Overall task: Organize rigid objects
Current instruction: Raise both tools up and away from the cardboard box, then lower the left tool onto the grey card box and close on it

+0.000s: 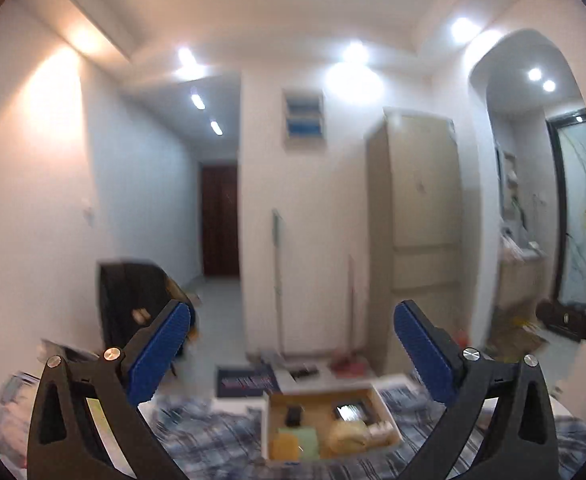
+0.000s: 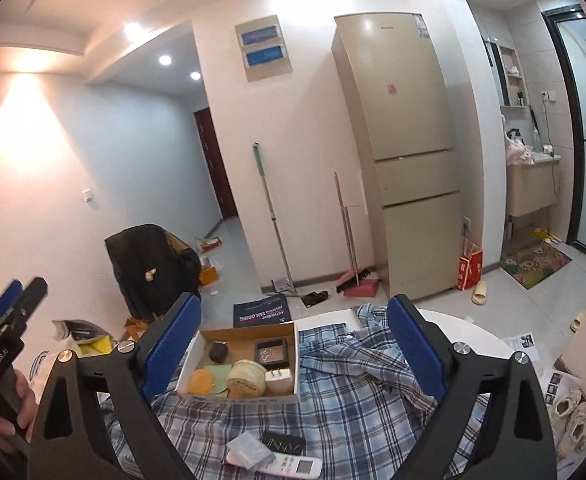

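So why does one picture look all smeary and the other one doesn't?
Left wrist view: smeared all over by motion, so the fridge and box look soft, and the ceiling lights flare into white blobs. Right wrist view: sharp, so the box and remote are clear. Both views: the fisheye lens bends straight walls and darkens the corners.

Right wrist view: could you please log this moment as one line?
left gripper open, empty | right gripper open, empty | cardboard box filled | remote outside box
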`<state>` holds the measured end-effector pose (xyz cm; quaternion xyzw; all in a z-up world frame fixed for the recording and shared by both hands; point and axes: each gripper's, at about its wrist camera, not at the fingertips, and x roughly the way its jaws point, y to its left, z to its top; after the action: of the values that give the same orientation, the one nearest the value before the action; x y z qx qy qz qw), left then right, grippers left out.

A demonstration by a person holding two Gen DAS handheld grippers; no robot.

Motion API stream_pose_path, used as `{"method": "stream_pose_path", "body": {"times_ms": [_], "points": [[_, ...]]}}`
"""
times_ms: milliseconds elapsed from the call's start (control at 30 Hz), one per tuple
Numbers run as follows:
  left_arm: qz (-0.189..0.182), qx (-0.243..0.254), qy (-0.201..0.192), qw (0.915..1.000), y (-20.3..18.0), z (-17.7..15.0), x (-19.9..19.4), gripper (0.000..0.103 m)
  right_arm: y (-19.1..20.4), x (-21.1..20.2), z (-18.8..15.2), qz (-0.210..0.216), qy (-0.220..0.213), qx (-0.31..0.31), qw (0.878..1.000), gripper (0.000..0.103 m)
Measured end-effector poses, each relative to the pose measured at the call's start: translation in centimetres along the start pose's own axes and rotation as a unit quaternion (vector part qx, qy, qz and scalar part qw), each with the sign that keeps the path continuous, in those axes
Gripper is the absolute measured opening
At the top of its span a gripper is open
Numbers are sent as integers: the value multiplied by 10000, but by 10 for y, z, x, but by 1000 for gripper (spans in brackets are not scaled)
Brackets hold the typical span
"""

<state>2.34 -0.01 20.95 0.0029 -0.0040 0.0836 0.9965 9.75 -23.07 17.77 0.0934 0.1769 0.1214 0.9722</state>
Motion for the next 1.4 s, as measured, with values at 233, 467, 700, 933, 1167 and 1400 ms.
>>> {"method": "stream_pose_path", "body": {"times_ms": [233, 467, 700, 933, 1167, 1400], "points": [[-368, -307, -387, 9981, 11, -7, -69, 103, 0, -27, -38, 380, -364, -226, 9984, 96], [-555, -267, 25, 9981, 2, -58, -79, 103, 0, -37, -83, 297, -240, -464, 9982, 98], [-561, -366, 516, 9964, -3, -80, -75, 103, 6, -48, -96, 100, -474, -803, 9956, 103], [-643, -455, 939, 9925, -5, -78, -60, 103, 18, -41, -102, -363, -764, -1393, 9866, 103], [-758, -152, 1977, 9772, -34, -107, -23, 103, 18, -15, -112, -333, -493, -1560, 9860, 103], [-570, -874, 3400, 9346, -52, -156, 31, 103, -7, 17, -128, -1024, -438, -1466, 9829, 103]]}}
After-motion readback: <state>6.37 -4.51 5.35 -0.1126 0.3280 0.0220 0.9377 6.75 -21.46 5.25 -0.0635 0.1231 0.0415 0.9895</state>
